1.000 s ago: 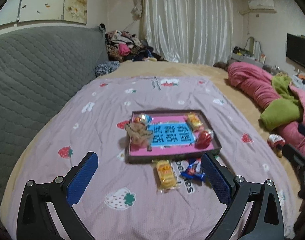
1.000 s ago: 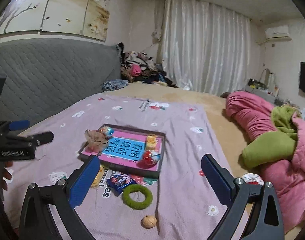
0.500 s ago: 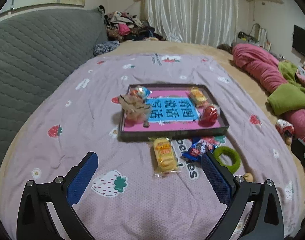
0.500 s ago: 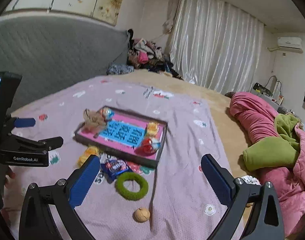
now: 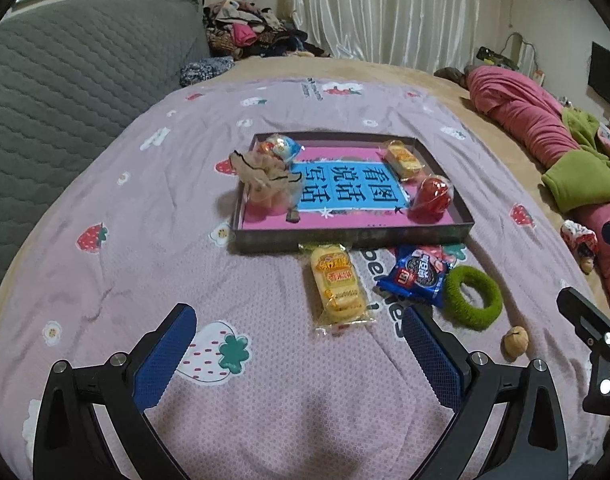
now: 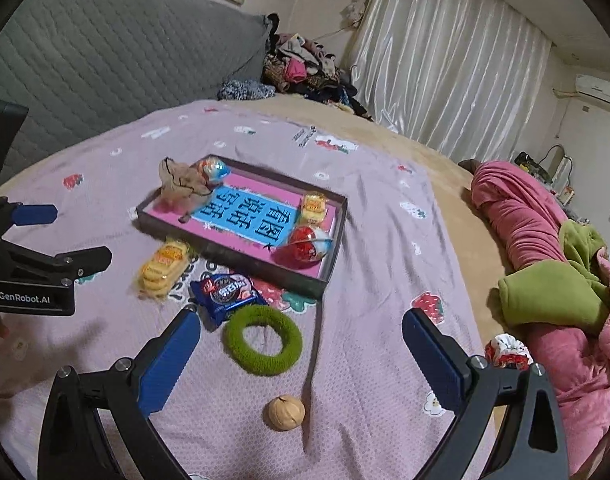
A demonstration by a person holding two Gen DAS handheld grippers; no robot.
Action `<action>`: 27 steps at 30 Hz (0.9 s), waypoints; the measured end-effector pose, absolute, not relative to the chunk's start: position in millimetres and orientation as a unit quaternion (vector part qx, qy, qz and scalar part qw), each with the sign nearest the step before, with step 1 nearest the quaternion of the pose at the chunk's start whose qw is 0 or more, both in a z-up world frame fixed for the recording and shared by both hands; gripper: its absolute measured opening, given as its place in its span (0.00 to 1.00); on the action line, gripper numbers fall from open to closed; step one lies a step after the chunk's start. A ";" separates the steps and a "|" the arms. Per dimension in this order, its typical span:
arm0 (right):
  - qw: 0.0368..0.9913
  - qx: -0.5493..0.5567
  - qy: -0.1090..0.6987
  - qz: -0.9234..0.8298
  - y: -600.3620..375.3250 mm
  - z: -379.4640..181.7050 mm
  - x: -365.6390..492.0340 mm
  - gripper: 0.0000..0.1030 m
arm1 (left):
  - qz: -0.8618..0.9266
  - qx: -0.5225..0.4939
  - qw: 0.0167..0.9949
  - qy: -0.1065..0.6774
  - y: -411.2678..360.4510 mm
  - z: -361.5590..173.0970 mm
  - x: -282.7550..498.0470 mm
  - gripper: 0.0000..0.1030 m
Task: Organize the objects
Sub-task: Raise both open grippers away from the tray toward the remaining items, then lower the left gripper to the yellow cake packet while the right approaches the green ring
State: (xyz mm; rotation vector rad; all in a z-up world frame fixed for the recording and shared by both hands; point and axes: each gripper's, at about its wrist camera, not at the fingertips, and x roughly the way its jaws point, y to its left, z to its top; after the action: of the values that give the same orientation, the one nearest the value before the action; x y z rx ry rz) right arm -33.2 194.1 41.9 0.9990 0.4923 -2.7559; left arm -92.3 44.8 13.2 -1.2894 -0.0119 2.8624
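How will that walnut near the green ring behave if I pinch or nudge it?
The walnut looks round and hard-shelled, so it will probably roll on the bedspread if nudged. Its curved shell may slip between flat pads. It is likely light for its size, lying apart from the green ring.

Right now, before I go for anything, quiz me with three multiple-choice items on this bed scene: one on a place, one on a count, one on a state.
1. Where is the walnut?
A. in the tray
B. on the bedspread, nearer the camera than the green ring
C. on the blue cookie pack

2. How many yellow cake packs are inside the tray?
A. none
B. one
C. three

3. How is the right hand-held gripper?
A. open, empty
B. shut on the ring
C. shut on the walnut

Answers:
1 B, it lies on the cloth below the ring.
2 B, one is inside; the other lies outside.
3 A, the blue pads stand wide apart.
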 end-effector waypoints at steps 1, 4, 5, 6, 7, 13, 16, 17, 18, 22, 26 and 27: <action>0.084 0.338 0.167 -0.922 193.7 40.1 -34.4 0.99 | 0.912 -0.411 0.003 -0.004 45.1 12.2 -92.8 1.00; 0.079 0.354 0.173 -0.916 193.4 32.3 -38.8 0.99 | 0.911 -0.413 0.005 -0.001 47.7 9.3 -93.4 1.00; 0.079 0.355 0.174 -0.915 193.4 30.9 -39.3 0.99 | 0.910 -0.414 0.006 -0.001 48.1 8.3 -93.4 1.00; 0.080 0.357 0.175 -0.914 193.2 29.4 -39.8 0.99 | 0.910 -0.415 0.008 -0.001 48.6 7.8 -93.4 1.00; 0.079 0.359 0.176 -0.913 193.4 28.4 -40.6 0.99 | 0.910 -0.415 0.009 -0.001 49.1 7.3 -93.6 1.00; 0.079 0.371 0.175 -0.909 194.6 21.3 -45.2 0.99 | 0.908 -0.420 0.011 0.003 51.8 3.5 -95.6 1.00; 0.080 0.377 0.183 -0.905 192.9 16.8 -46.2 0.99 | 0.907 -0.422 0.011 0.006 53.2 0.9 -97.0 1.00; 0.080 0.377 0.186 -0.904 192.5 15.5 -46.4 0.99 | 0.906 -0.424 0.013 0.007 53.7 -1.1 -97.8 1.00; 0.079 0.378 0.188 -0.903 192.0 14.4 -47.0 0.99 | 0.905 -0.425 0.014 0.008 54.4 -2.6 -98.5 1.00; 0.081 0.387 0.186 -0.899 192.9 8.7 -50.4 0.99 | 0.902 -0.431 0.017 0.013 57.0 -10.0 -101.5 1.00; 0.079 0.396 0.194 -0.894 192.9 0.2 -54.8 0.99 | 0.899 -0.438 0.020 0.017 60.7 -18.2 -106.3 1.00; 0.078 0.398 0.196 -0.893 192.6 -2.4 -55.9 0.99 | 0.898 -0.439 0.020 0.017 61.1 -19.5 -107.3 1.00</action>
State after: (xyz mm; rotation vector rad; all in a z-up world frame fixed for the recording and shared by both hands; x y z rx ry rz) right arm -55.9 192.6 -2.4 1.1924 0.5866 -2.6741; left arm -107.3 61.1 -19.5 -1.3623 0.0536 2.7849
